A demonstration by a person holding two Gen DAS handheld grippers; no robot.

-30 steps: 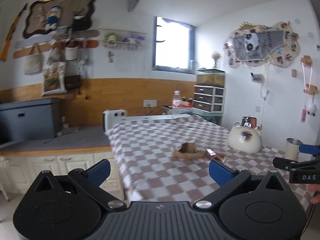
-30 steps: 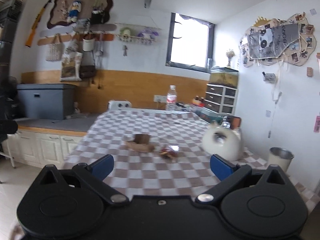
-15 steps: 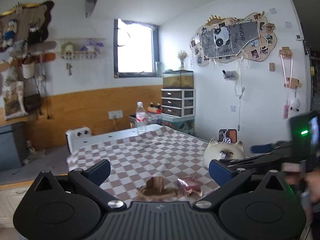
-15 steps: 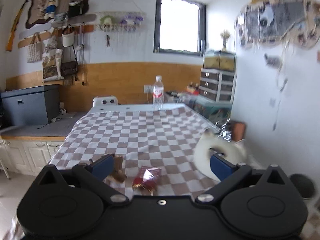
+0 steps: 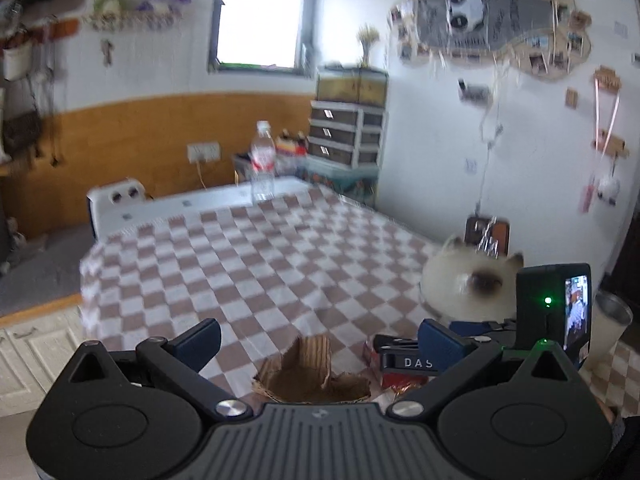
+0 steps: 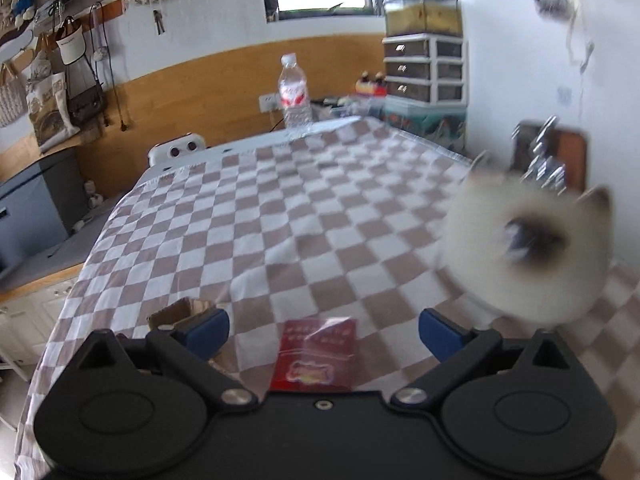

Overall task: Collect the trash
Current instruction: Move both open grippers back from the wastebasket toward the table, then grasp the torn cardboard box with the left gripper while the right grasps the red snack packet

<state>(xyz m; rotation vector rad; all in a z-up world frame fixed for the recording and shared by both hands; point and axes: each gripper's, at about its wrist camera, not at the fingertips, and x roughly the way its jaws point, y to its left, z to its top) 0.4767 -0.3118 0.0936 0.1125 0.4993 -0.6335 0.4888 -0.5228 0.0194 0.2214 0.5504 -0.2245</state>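
A torn piece of brown cardboard (image 5: 310, 376) lies on the checked tablecloth (image 5: 256, 264), right between the spread blue fingers of my left gripper (image 5: 318, 338), which is open. A red snack wrapper (image 6: 316, 354) lies flat on the cloth between the fingers of my right gripper (image 6: 324, 328), also open and holding nothing. The same wrapper (image 5: 396, 378) shows in the left wrist view under the right gripper's finger (image 5: 412, 360). The cardboard (image 6: 176, 314) peeks out behind my right gripper's left finger.
A white cat-shaped container (image 6: 528, 252) stands at the right of the table, with a metal cup (image 5: 610, 322) beyond it. A water bottle (image 6: 295, 94) stands at the far edge. Drawers (image 5: 348, 136) and a counter (image 6: 40, 264) flank the table.
Both grippers have come forward and down over the table. The cardboard and the wrapper now lie close between the fingers, and the right gripper sits just right of the left one.
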